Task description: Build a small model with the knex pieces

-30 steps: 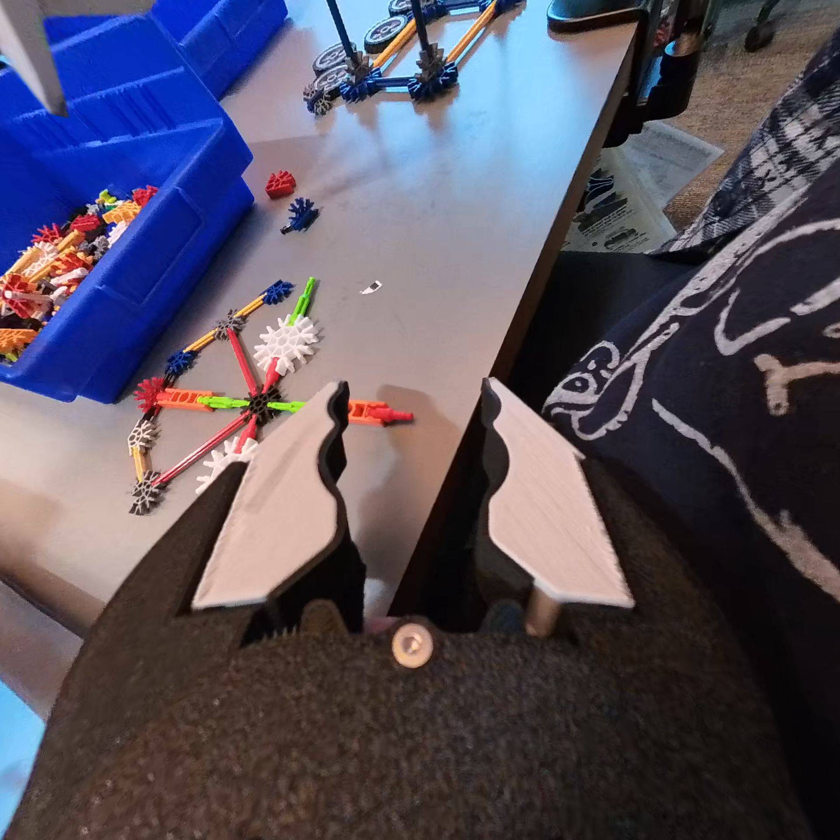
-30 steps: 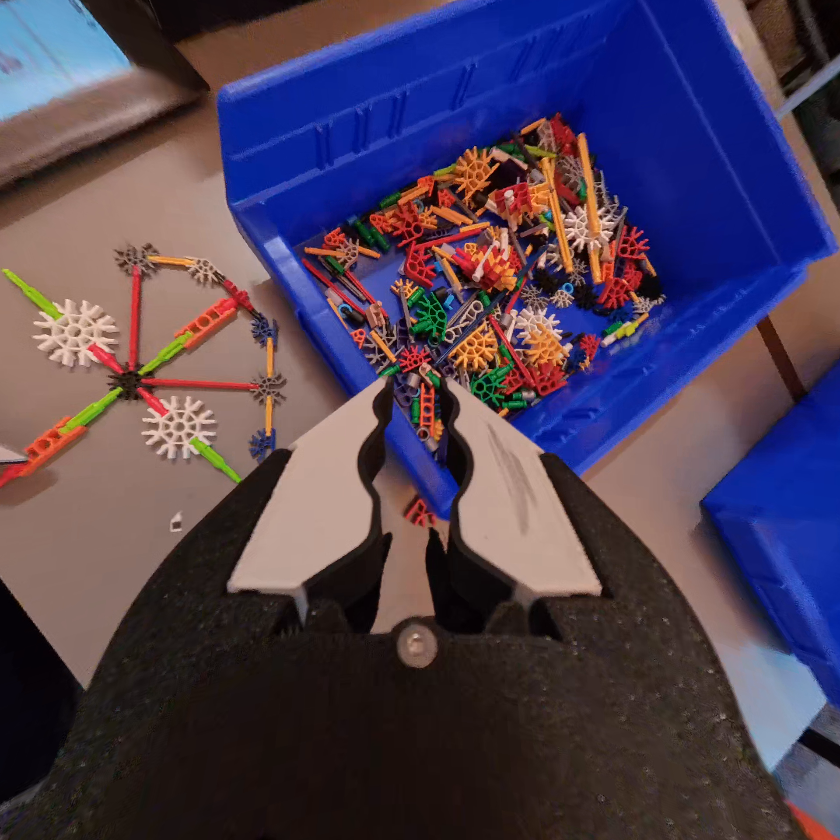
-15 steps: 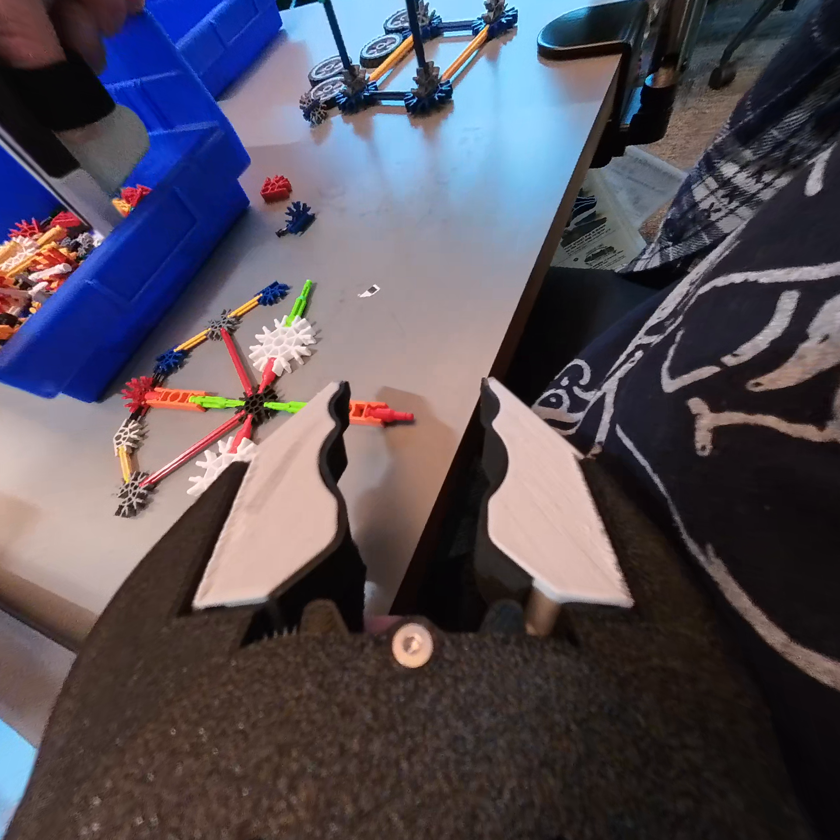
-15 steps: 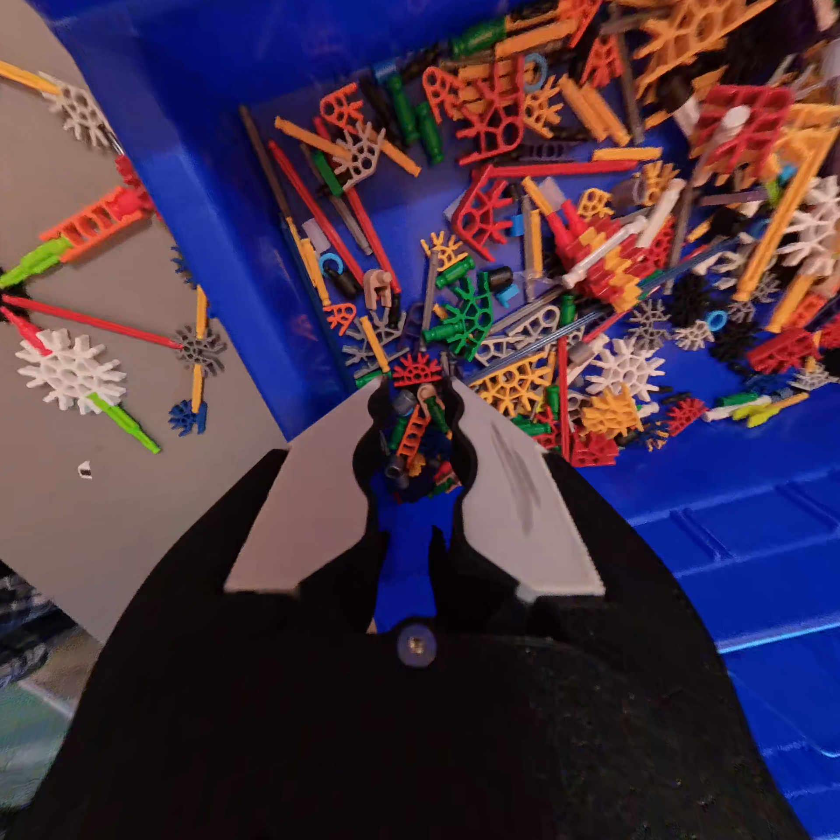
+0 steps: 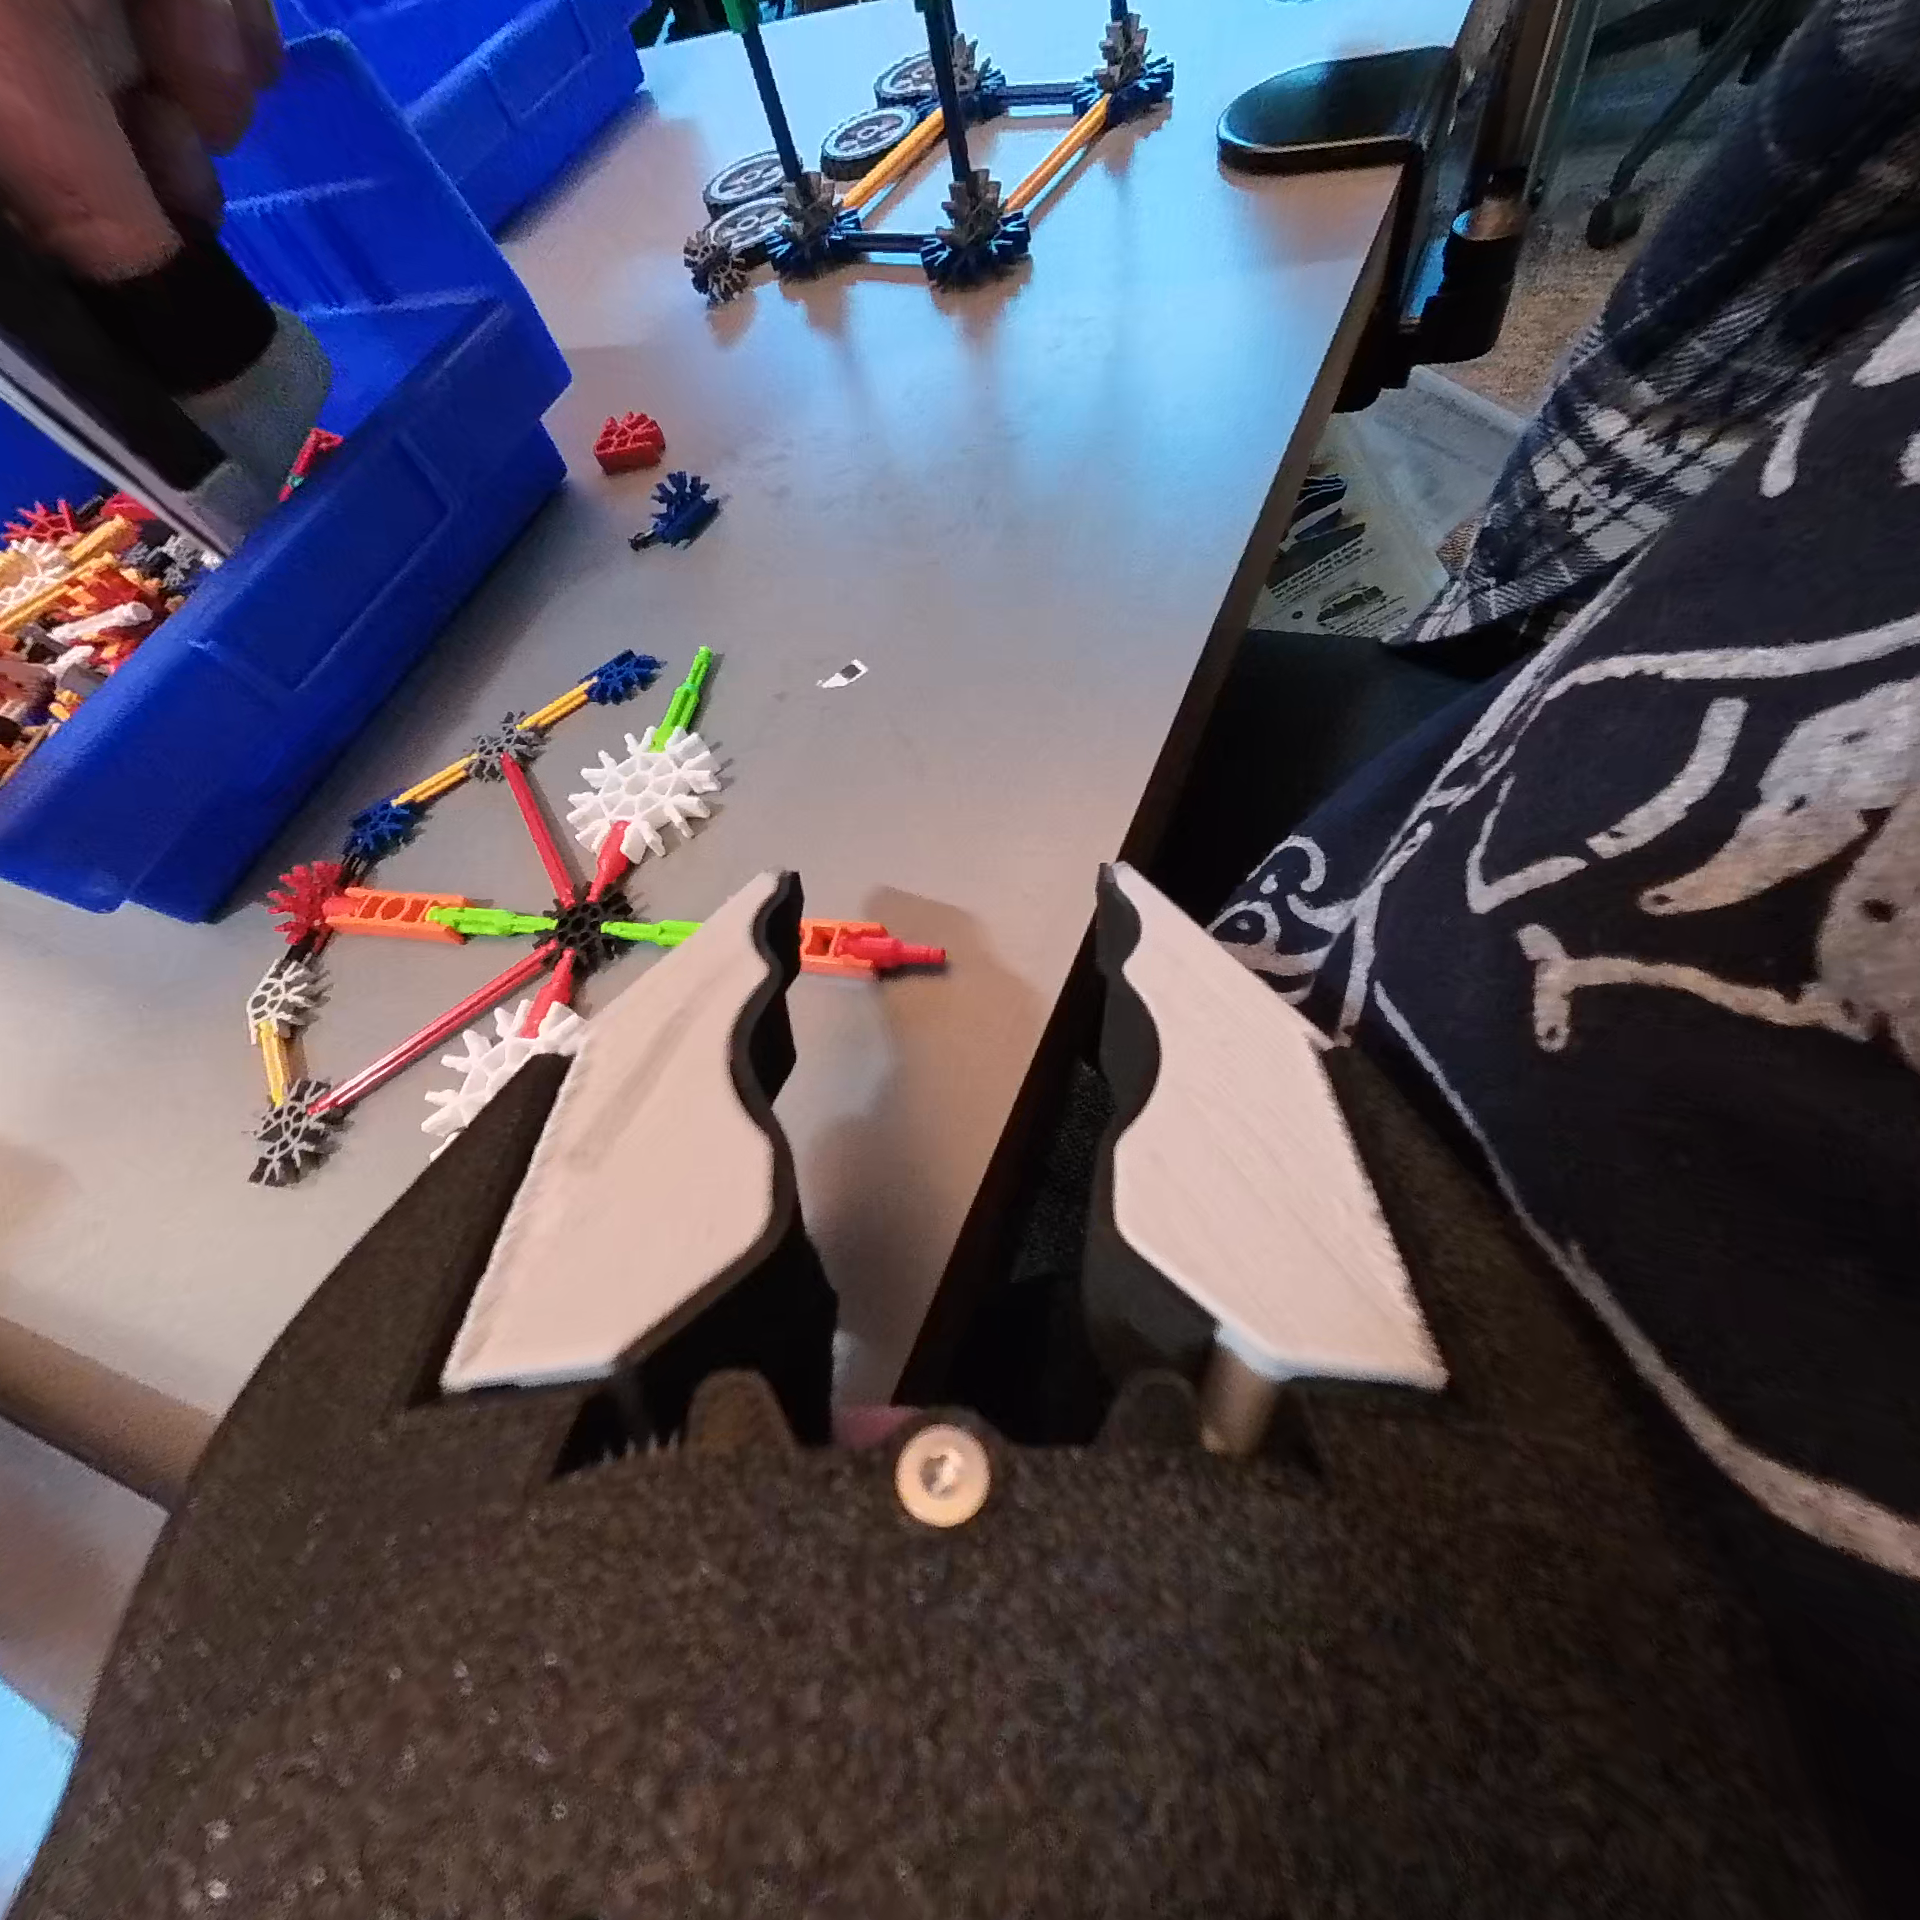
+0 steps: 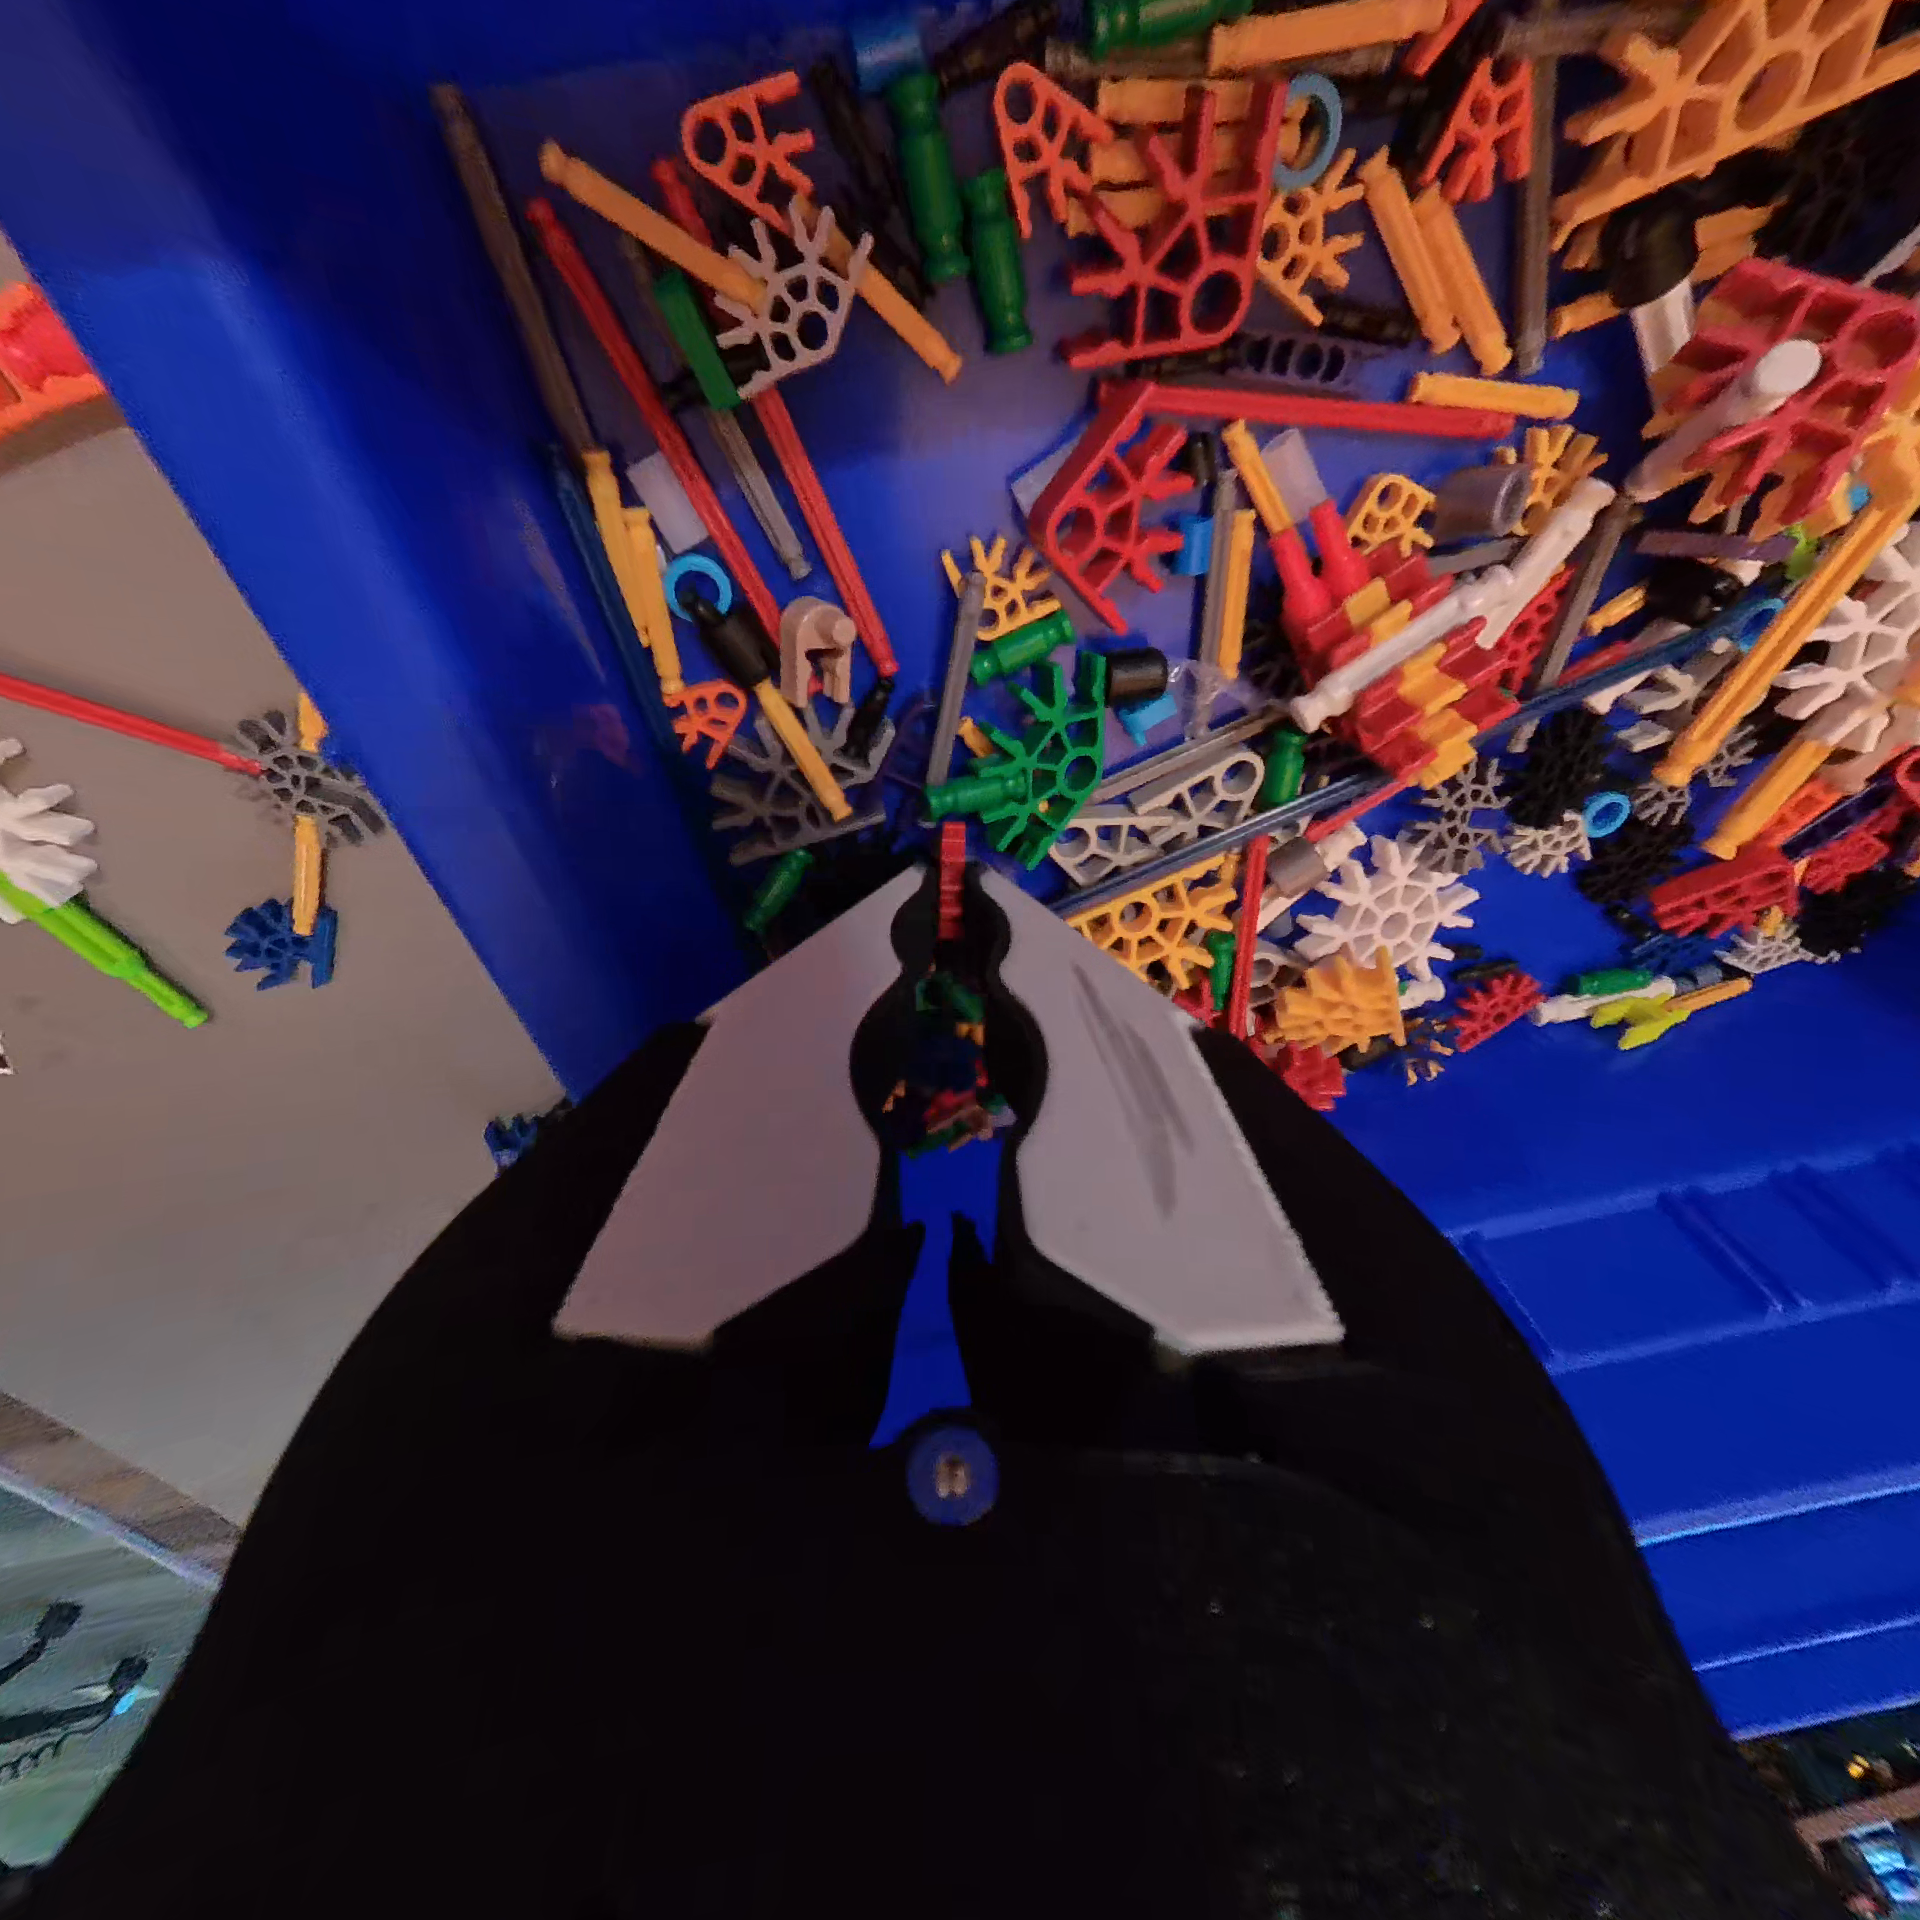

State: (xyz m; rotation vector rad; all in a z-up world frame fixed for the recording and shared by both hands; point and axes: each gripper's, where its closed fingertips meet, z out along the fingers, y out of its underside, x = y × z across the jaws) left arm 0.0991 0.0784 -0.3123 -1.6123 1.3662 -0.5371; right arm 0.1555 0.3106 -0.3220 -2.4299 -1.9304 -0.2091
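Note:
My right gripper (image 6: 951, 883) is down inside the blue bin (image 6: 416, 520) of loose rods and connectors, shut on a small red connector (image 6: 951, 857) that sticks out past its tips. In the left wrist view it shows at the top left over the bin (image 5: 343, 623), with the red connector (image 5: 307, 457) at its tips. My left gripper (image 5: 948, 883) is open and empty, held above the table's front edge. Just left of it a flat spoked assembly (image 5: 582, 925) of rods and white, grey and blue connectors lies on the table; part of it shows in the right wrist view (image 6: 307, 779).
A rod frame with black wheels (image 5: 935, 177) stands at the far end of the grey table (image 5: 1039, 520). A loose red connector (image 5: 629, 442) and a blue one (image 5: 681, 509) lie beside the bin. A second blue bin (image 5: 520, 83) is behind. A person's dark garment (image 5: 1662, 935) fills the right. The grippers' ends are close to 25 cm from one another.
My right gripper has gone down into the bin and its jaws have closed on the red connector. My left gripper has stayed open and almost still.

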